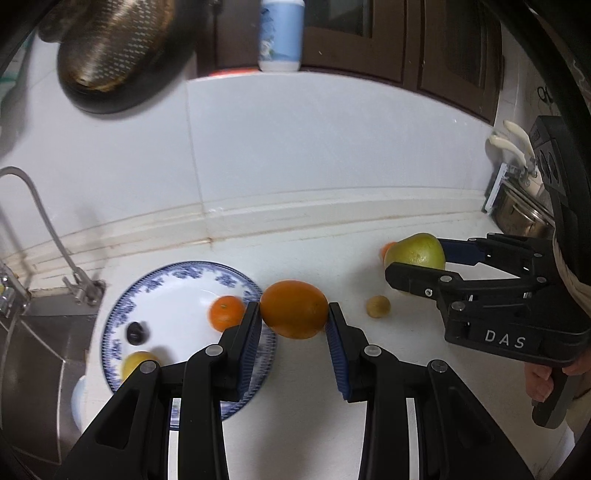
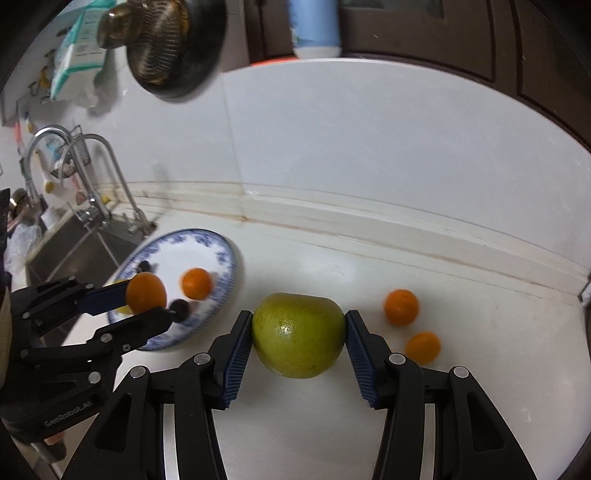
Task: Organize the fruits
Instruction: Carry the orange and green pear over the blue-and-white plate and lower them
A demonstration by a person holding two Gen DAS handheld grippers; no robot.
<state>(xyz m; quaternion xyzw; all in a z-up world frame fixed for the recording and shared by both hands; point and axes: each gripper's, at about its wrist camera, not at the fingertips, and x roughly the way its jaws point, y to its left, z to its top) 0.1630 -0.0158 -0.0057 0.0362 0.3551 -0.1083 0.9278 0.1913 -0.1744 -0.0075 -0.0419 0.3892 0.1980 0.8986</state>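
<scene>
My left gripper [image 1: 293, 314] is shut on a large orange [image 1: 294, 309] and holds it just right of the blue-patterned plate [image 1: 236, 275]. The plate holds a small orange [image 1: 226, 312], a dark fruit [image 1: 136, 332] and a yellow fruit [image 1: 138, 363]. My right gripper [image 2: 299, 332] is shut on a big green-yellow fruit [image 2: 298, 334] above the counter. In the right wrist view the left gripper [image 2: 147, 301] shows with its orange [image 2: 146, 292] by the plate [image 2: 229, 258]. Two small oranges [image 2: 401, 306] [image 2: 423, 346] lie on the counter to the right.
A small brown fruit [image 1: 377, 305] lies on the counter between the grippers. A steel sink [image 1: 33, 354] with a tap [image 1: 48, 229] lies to the left. A dark strainer [image 1: 114, 51] and a blue-white bottle [image 1: 281, 33] are up on the wall side. Pots [image 1: 524, 210] stand at the right.
</scene>
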